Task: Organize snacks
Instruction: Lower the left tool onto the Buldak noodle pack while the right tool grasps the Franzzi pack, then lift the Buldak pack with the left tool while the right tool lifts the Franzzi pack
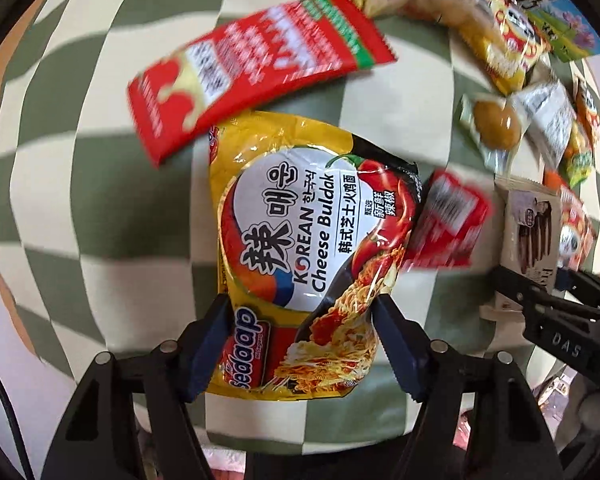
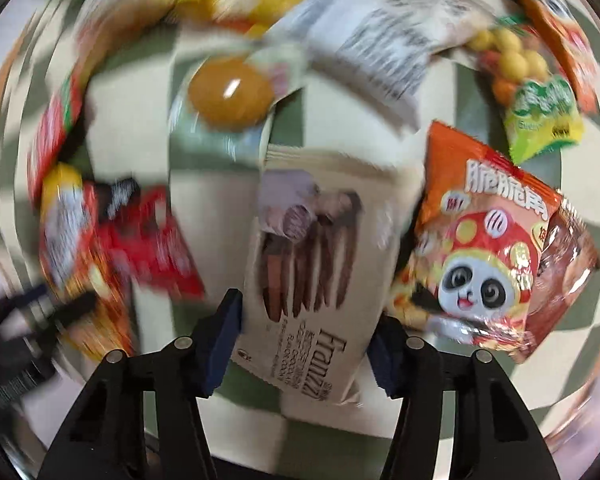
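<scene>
Surface: green-and-cream checkered cloth (image 1: 100, 216), strewn with snack packets.
Left gripper (image 1: 304, 340): clenched on the noodle packet (image 1: 300, 248), gripped across its lower end at centre frame.
Packet axis: was seen running away from the jaws toward upper frame.
Right gripper (image 2: 306, 340): clamped on the biscuit-stick pack (image 2: 312, 264), long axis likewise pointing forward, at centre of its view.
Neighbours: panda snack bag (image 2: 488, 264) just right of the pack; red sachet (image 1: 256, 68) above the noodles.
Nearer hand: each item was already held, so placement was judged the coming move.

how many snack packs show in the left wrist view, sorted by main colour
Counts are approximate, since the far corner is blurred and crowded.
Red: 2, a long packet and a small packet
Yellow: 2, the Sedaap noodle pack and a yellow bag
Clear or white: 2, an egg pack and a white packet
Beige: 1, the Franzzi box
Total: 7
</scene>
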`<state>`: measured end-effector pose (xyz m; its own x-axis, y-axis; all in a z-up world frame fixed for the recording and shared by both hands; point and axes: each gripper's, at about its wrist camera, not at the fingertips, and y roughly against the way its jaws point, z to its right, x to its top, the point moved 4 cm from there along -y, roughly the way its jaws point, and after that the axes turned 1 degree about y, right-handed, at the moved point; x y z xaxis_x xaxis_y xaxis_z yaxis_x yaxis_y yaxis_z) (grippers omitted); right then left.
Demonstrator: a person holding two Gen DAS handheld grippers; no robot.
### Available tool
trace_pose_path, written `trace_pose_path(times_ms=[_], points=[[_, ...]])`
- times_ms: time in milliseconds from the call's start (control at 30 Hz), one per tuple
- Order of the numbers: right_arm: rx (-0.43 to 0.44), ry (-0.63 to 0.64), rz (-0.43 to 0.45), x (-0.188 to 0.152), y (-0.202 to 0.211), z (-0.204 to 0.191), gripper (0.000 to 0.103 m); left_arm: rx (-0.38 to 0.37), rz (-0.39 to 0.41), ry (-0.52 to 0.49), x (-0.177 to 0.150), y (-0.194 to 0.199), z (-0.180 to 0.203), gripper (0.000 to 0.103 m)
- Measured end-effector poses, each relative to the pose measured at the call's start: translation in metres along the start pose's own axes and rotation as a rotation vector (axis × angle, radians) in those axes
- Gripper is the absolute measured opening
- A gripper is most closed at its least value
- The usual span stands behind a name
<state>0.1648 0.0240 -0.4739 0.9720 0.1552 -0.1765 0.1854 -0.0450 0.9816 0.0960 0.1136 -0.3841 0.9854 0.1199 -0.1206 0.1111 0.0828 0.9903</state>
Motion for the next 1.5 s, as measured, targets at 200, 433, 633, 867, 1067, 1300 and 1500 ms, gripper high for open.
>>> trace_pose_path(times_ms=[200, 433, 633, 867, 1067, 1300, 1500], points=[[-0.058, 0.139, -0.053, -0.023, -0.010, -0.020, 0.060, 0.017, -0.022, -0.027, -0.001, -0.022, -0.009, 0.074], [0.012, -0.069, 0.044, -0.009, -0.012, -0.004, 0.075, 0.030, -0.013, -0.042, 0.025, -0.037, -0.009, 0.083], [-0.006, -0.113, 0.080, -0.006, -0.002, 0.010, 0.075, 0.024, 0.045, -0.031, 0.013, -0.023, -0.003, 0.074], [-0.017, -0.134, 0.116, -0.041, 0.016, 0.010, 0.060, 0.013, 0.098, -0.027, -0.009, 0.004, 0.003, 0.057], [-0.001, -0.145, 0.132, -0.055, 0.030, 0.007, 0.057, 0.016, 0.109, -0.061, -0.012, 0.004, -0.006, 0.044], [-0.016, -0.181, 0.126, -0.064, 0.034, 0.011, 0.057, -0.054, 0.015, -0.012, 0.019, -0.045, -0.016, 0.085], [-0.033, -0.199, 0.159, -0.075, 0.047, 0.002, 0.057, -0.029, 0.094, -0.037, 0.008, -0.032, -0.017, 0.084]])
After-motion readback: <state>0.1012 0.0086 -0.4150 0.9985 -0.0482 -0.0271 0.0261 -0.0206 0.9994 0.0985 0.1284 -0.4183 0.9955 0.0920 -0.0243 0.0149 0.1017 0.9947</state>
